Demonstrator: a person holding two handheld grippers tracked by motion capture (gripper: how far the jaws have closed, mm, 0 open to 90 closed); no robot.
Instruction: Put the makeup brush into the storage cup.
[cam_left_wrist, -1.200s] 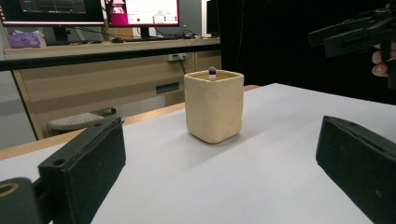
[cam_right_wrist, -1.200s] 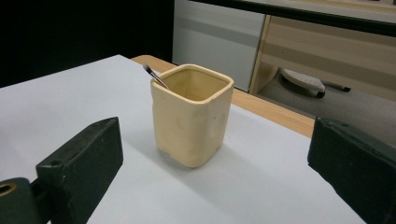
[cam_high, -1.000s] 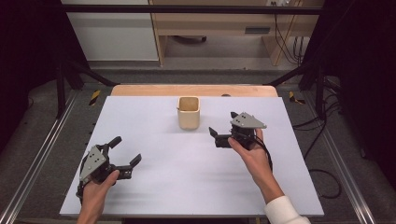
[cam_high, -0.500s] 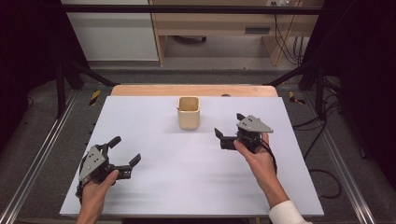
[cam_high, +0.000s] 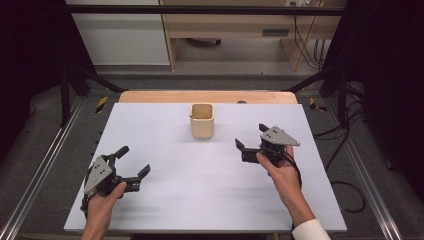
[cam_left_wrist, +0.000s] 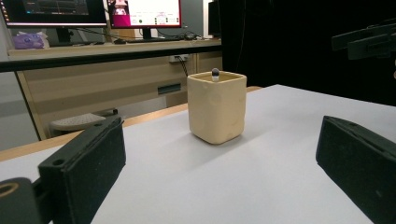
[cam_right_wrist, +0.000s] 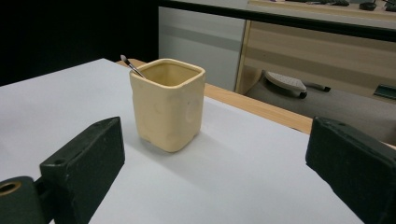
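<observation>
A cream square cup (cam_high: 202, 121) stands upright at the far middle of the white table (cam_high: 200, 195). A thin dark-tipped stick (cam_right_wrist: 132, 66) pokes over its rim, and its tip (cam_left_wrist: 215, 72) shows in the left gripper view. My left gripper (cam_high: 134, 160) rests near the front left, open and empty, its jaws pointing toward the cup (cam_left_wrist: 217, 107). My right gripper (cam_high: 250, 136) is held to the right of the cup (cam_right_wrist: 168, 105), open and empty, a short way from it. Both gripper views show wide-apart jaws with bare table between them.
A wooden strip (cam_high: 207, 96) runs along the table's far edge. Metal rails (cam_high: 45, 165) flank the table on the left, and cables (cam_high: 345, 185) lie on the floor at the right. A desk with monitors (cam_left_wrist: 93, 9) stands beyond the table.
My right gripper has drifted to the right and slightly nearer the person, away from the cup. The left gripper has stayed put.
</observation>
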